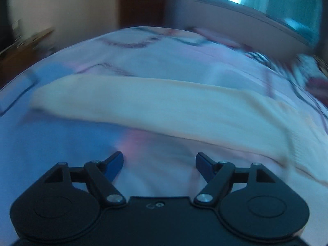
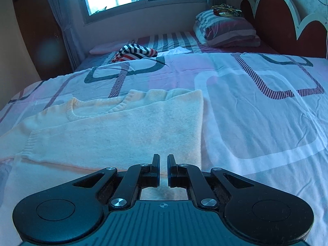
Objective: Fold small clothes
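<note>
Cream sweater [image 2: 123, 127] lay flat on the bed [image 2: 256, 112], part folded. Right gripper [image 2: 163, 160] was clenched and empty over its near edge. Left gripper [image 1: 159, 160] was released, holding nothing, above the bed near the sweater.

Both wrist views low over bed [image 2: 256, 106], sharing cream sweater [image 2: 127, 127].

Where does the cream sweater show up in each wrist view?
Left wrist: the cream sweater is a blurred band across the middle, left to right.
Right wrist: it lies left of centre, its neckline toward the window.
Shared landmark: the patterned bedsheet under it.
</note>
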Demonstrator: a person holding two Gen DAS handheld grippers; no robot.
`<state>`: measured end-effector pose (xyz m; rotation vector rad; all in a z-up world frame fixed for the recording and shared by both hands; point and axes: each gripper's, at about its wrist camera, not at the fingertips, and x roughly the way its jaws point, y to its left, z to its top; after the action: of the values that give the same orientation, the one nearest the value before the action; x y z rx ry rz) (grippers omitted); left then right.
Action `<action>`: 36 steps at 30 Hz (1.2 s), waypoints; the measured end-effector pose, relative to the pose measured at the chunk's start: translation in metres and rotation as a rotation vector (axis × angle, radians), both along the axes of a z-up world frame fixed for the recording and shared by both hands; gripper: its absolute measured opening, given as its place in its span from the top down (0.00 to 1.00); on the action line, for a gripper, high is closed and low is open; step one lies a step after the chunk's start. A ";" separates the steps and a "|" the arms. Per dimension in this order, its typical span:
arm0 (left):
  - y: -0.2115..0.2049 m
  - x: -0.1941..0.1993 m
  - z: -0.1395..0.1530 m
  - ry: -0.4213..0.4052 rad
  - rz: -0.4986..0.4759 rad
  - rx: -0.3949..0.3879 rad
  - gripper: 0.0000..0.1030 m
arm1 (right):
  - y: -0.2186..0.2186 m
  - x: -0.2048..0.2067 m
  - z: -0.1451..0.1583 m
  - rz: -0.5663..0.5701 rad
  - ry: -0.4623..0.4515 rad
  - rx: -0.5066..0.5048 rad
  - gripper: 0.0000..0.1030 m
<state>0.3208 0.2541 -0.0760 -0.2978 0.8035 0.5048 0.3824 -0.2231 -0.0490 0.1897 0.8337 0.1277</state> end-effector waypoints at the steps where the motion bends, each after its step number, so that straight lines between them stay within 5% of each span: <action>1: 0.023 -0.012 0.001 -0.028 0.053 -0.019 0.26 | 0.004 0.003 -0.002 0.001 0.010 0.007 0.95; 3: 0.060 -0.028 0.004 -0.062 0.156 -0.050 0.26 | 0.012 0.008 -0.002 0.000 0.015 0.015 0.95; 8: 0.130 -0.054 0.006 -0.279 0.332 -0.267 0.26 | 0.029 0.019 0.001 -0.008 0.014 0.052 0.94; 14: 0.156 -0.042 0.003 -0.330 0.392 -0.303 0.32 | 0.043 0.027 0.008 -0.024 0.017 0.047 0.94; 15: 0.160 -0.040 0.005 -0.329 0.389 -0.299 0.68 | 0.043 0.027 0.009 -0.030 0.016 0.044 0.94; 16: 0.162 -0.041 0.008 -0.353 0.375 -0.310 0.91 | 0.044 0.027 0.010 -0.034 0.017 0.042 0.94; 17: 0.163 -0.045 0.013 -0.398 0.359 -0.305 0.93 | 0.044 0.026 0.011 -0.039 0.017 0.039 0.94; 19: 0.164 -0.044 0.017 -0.389 0.361 -0.259 0.93 | 0.042 0.024 0.012 -0.046 0.015 0.033 0.94; 23: 0.177 -0.039 -0.001 -0.337 0.391 -0.350 0.86 | 0.035 0.022 0.012 -0.072 0.025 0.035 0.94; 29: 0.158 -0.047 0.001 -0.390 0.380 -0.356 0.53 | 0.026 0.015 0.013 -0.089 0.019 0.043 0.94; 32: 0.153 -0.037 0.000 -0.342 0.385 -0.299 0.67 | 0.021 0.012 0.012 -0.096 0.023 0.055 0.94; 33: 0.155 -0.034 0.001 -0.317 0.391 -0.291 0.91 | 0.020 0.012 0.011 -0.095 0.025 0.052 0.94; 34: 0.157 -0.032 0.001 -0.308 0.389 -0.301 0.97 | 0.019 0.011 0.011 -0.095 0.025 0.050 0.94; 36: 0.160 -0.030 0.003 -0.317 0.411 -0.304 0.97 | 0.015 0.009 0.011 -0.101 0.021 0.052 0.94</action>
<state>0.2911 0.4145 -0.0735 -0.8147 0.5051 0.6990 0.3917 -0.2084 -0.0376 0.2824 0.8409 0.0524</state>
